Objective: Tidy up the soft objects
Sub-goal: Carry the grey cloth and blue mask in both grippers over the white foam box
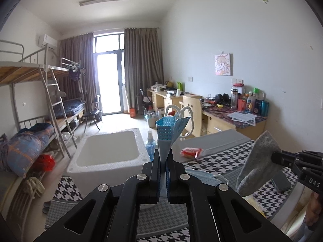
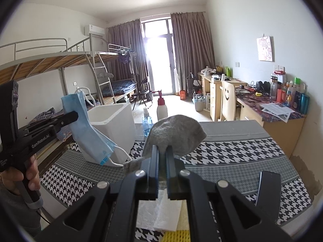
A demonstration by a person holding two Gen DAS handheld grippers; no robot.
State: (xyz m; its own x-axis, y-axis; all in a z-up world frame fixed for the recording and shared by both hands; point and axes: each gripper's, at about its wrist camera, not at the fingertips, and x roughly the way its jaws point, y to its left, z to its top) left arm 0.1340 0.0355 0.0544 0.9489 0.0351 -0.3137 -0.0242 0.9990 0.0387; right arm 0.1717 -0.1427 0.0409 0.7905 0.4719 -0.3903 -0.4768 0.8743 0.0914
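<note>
Now the left gripper (image 1: 163, 157) pinches a blue mask (image 1: 171, 129) and the right gripper (image 2: 162, 151) pinches a gray cloth (image 2: 177, 135), both lifted off the bed (image 2: 232, 157), likely to drop into the white box (image 1: 109, 151) at the left.

The white foam box (image 2: 113, 125) stands on the far left part of the worktop (image 2: 232, 161), and its open top is free from above. Just beside it, at the back edge, stand a blue spray bottle (image 2: 147, 121) and a white bottle with red pump (image 2: 162, 105); they block this way. The right half of the houndstooth cloth is mostly bare, only a dark flat object (image 2: 266, 183) leans there. A red packet (image 1: 190, 152) lies near the far edge. White paper (image 2: 159, 211) lies flat under the right hand-held gripper (image 2: 163, 151).
</note>
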